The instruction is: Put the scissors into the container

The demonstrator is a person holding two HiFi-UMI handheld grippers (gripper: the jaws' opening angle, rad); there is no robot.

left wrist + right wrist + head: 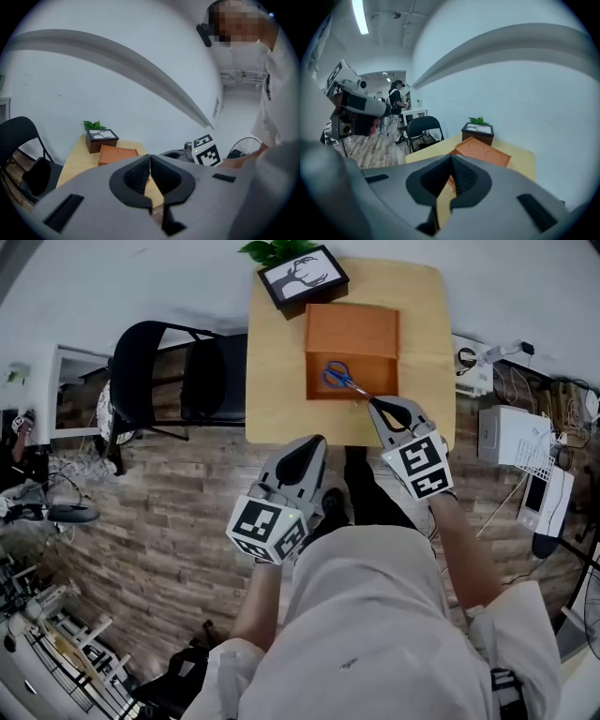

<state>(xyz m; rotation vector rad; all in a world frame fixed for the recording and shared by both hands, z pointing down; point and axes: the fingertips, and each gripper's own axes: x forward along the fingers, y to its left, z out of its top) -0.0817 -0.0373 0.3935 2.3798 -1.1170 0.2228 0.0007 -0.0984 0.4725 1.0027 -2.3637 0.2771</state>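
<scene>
Blue-handled scissors [341,377] lie inside the orange container [319,385], whose lid [352,329] stands open behind it on the wooden table [277,381]. My right gripper [374,404] hovers at the container's front right corner, and the blade tips end right at its tip. Its jaws are shut, and the right gripper view [451,157] shows nothing between them. My left gripper [315,441] is shut and empty over the table's front edge. Neither gripper view shows the scissors. The container [117,154] [483,153] lies ahead of both grippers.
A framed picture box [302,276] and a green plant [277,249] stand at the table's far edge. A black folding chair [178,381] is left of the table. White devices and cables [511,432] lie on the floor to the right.
</scene>
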